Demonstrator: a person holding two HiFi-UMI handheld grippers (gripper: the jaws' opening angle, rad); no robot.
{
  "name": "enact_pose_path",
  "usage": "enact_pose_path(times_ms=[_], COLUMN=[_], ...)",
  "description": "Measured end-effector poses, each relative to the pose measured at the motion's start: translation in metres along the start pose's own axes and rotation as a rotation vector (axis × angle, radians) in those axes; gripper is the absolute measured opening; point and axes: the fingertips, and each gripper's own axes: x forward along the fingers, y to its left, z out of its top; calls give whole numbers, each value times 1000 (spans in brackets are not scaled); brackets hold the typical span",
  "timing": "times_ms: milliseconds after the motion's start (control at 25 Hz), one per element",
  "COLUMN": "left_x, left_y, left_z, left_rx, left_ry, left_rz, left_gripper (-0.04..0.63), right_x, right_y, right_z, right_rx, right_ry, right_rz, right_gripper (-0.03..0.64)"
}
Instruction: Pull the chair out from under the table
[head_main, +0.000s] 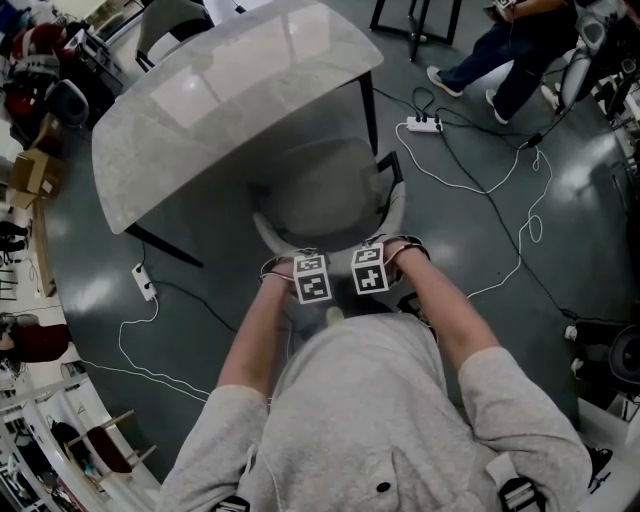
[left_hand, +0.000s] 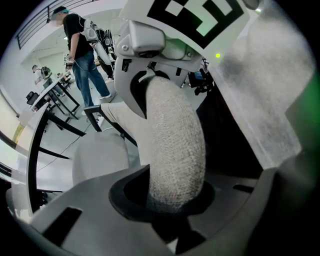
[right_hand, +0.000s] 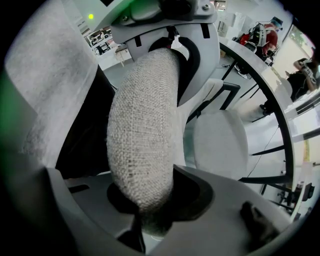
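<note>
While both tools grip it, the chair stands partly under the table.

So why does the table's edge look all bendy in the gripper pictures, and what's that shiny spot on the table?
Left gripper view: the wide lens bends the table rim into a curve, darkens the corners, and leaves the near grey patch at right blurred. Right gripper view: same bending, a green glow at left, chair back weave sharp. Head view: light glares off the tabletop.
</note>
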Motion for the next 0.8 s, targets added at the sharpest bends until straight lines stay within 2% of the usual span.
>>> enact_pose_path(times_ms=[800], left_x=[4], left_y=[-37], left_z=[3], left_rx=[8], left_ry=[4], left_rz=[-7], left_gripper=[100], right_x=[4], right_y=[36], right_z=[4], right_rx=[14], right_ry=[-8], right_rz=[-8], right_gripper=[107])
